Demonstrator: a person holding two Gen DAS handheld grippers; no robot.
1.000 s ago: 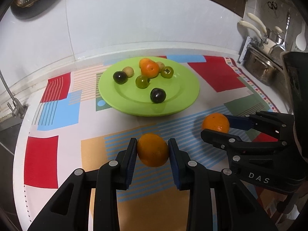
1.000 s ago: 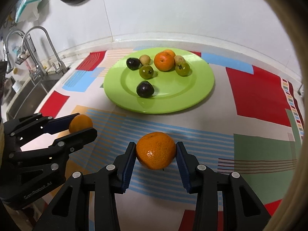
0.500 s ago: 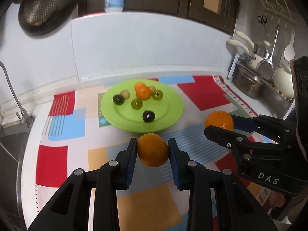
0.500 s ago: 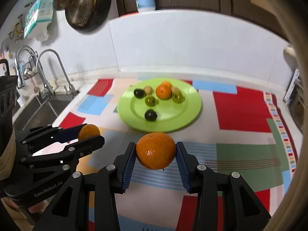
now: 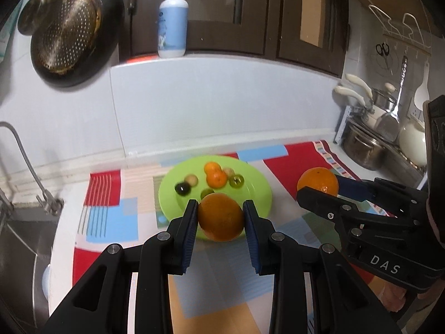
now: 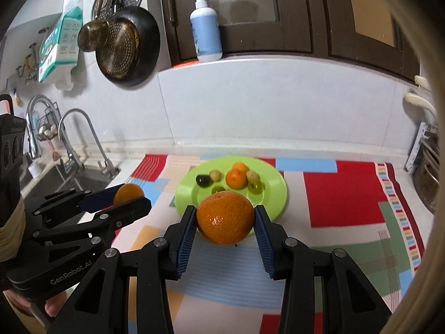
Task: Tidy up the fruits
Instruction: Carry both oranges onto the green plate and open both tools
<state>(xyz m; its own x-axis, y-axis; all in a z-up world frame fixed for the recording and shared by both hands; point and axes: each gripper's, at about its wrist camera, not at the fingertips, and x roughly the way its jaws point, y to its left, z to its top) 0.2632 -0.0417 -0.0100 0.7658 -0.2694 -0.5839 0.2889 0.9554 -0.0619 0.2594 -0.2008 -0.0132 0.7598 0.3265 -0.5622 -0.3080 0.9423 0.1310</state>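
Note:
My left gripper (image 5: pixel 220 217) is shut on a small orange (image 5: pixel 221 218), held in the air in front of the green plate (image 5: pixel 261 192). My right gripper (image 6: pixel 224 218) is shut on a larger orange (image 6: pixel 225 217), also lifted off the mat. Each gripper shows in the other's view: the right gripper (image 5: pixel 319 188) at the right edge of the left wrist view, the left gripper (image 6: pixel 128 196) at the left edge of the right wrist view. On the plate (image 6: pixel 275 194) lie two small oranges (image 6: pixel 235 178), green fruits (image 6: pixel 256 186), a dark plum (image 6: pixel 202 180) and pale round fruits (image 6: pixel 215 174).
A colourful patchwork mat (image 6: pixel 345 194) covers the counter. A sink with taps (image 6: pixel 75 150) lies to the left, pots and utensils (image 5: pixel 364 147) to the right. A soap bottle (image 6: pixel 205 27) stands on the ledge above the white backsplash, and a strainer in a pan (image 6: pixel 125 47) hangs on the wall.
Both grippers have risen with their oranges and tilted up. The plate now looks smaller and farther, and the wall, cupboards and bottle have come into view.

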